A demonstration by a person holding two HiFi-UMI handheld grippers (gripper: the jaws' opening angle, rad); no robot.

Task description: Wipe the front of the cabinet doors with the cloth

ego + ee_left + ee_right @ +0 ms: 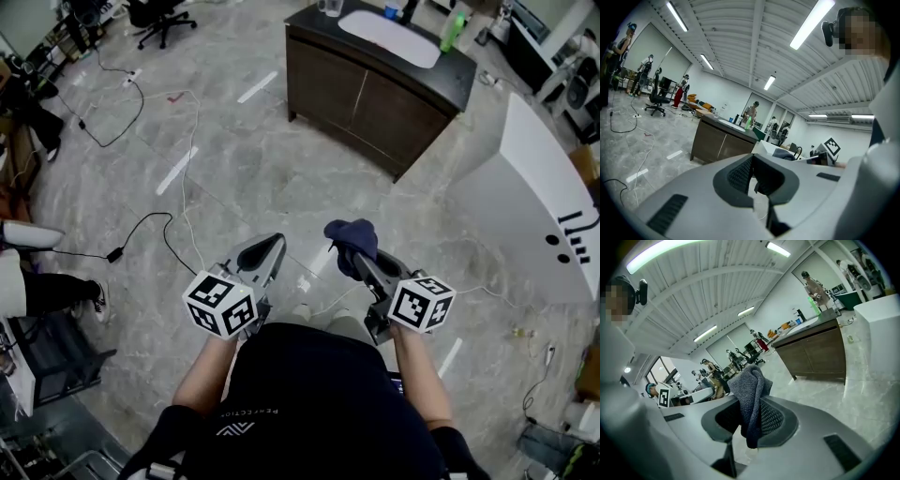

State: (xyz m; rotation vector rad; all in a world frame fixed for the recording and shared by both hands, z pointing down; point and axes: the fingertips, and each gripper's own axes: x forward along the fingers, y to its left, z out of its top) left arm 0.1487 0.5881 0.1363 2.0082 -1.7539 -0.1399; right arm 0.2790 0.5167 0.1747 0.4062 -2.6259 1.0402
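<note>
Right now my right gripper (749,416) is clamped on a dark blue-grey terry cloth (749,383), which stands up out of the jaws in a bunched fold and hangs a little below them; my left gripper (754,177) carries nothing, its jaws a modest way apart with only floor showing through the gap; both sit close in front of my body, side by side, tips pointing forward. From the cloth the dark brown wooden cabinet (403,122) lies ahead and a touch to the right, well apart from either gripper, so I judge the right gripper the nearer and the natural one to lead; the cabinet's long axis runs from upper left to lower right in the head view, and its doors (328,84) face down-left, obliquely toward me, so I would need to square up before the cloth can meet them flat. Between us lies pale marbled floor (281,178), open enough to walk; a black cable (173,239) loops on it just left of my path; a white curved-edged slab (544,178) stands to the right, near the cabinet's closer corner, which narrows the room on that side; a white basin (389,37) and a green bottle (453,30) sit on top, above the door line.
</note>
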